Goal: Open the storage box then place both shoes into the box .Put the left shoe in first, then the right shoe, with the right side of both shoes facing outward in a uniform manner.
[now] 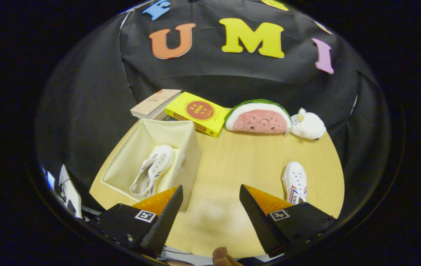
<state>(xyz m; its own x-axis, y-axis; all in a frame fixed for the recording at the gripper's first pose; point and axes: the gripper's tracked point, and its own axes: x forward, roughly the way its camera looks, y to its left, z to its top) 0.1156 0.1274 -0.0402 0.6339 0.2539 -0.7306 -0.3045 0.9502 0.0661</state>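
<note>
Your gripper (210, 207) hung wide open and empty over the bench (232, 162), with the remaining shoe (294, 181) just ahead to its right, long axis running away from you, and the open box (190, 155), one shoe (153, 170) inside, to its left.

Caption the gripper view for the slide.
Open fingers above the table: one shoe in the box, the other shoe waiting.
</note>
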